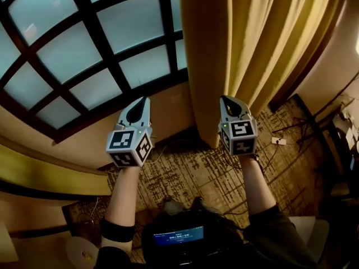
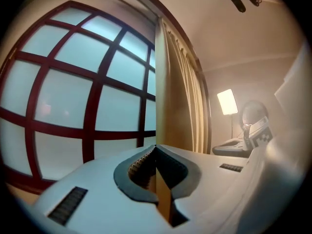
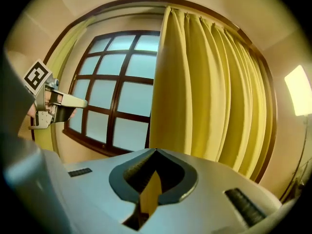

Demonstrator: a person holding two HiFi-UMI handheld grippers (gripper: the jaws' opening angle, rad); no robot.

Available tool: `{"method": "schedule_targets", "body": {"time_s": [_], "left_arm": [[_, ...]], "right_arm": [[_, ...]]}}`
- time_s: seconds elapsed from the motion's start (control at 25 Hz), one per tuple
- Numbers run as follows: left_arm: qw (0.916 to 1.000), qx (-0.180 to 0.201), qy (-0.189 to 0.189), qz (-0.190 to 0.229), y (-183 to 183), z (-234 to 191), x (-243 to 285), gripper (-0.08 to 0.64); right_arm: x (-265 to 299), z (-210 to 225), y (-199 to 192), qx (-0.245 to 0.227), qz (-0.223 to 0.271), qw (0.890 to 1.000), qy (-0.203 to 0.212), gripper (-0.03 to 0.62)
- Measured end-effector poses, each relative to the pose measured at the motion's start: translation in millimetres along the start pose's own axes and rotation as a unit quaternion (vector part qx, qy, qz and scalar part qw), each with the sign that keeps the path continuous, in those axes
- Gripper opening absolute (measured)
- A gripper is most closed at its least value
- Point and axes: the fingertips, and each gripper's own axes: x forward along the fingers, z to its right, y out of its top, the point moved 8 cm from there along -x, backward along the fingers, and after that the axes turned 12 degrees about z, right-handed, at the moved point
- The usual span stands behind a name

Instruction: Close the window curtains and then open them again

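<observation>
Left hand-held gripper (image 1: 145, 101) sits closed and empty before the window (image 1: 76, 52). I see the right hand-held gripper (image 1: 226, 100) closed too, empty, near the gathered yellow curtain (image 1: 224, 38).

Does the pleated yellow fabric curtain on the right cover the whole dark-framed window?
No, the yellow curtain hangs gathered at the right side, leaving nearly all the pale panes of the window bare.

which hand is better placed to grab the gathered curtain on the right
Likely right. The right hand-held gripper sits directly in front of the gathered curtain, jaws shut and empty. The left hand-held gripper is further left, below the window.
</observation>
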Motion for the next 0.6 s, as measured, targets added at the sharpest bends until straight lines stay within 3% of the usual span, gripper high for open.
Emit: {"method": "schedule_targets", "body": {"time_s": [0.32,0.6], "left_arm": [[0.9982,0.016,0.003,-0.057,-58,28,-17,0.000],[0.9951,0.005,0.005,-0.098,-93,18,-60,0.000]], "right_arm": [[-50,12,-81,0.042,-0.071,0.997,0.005,0.011],[-89,-17,-114,0.081,-0.118,0.990,0.003,0.012]]}}
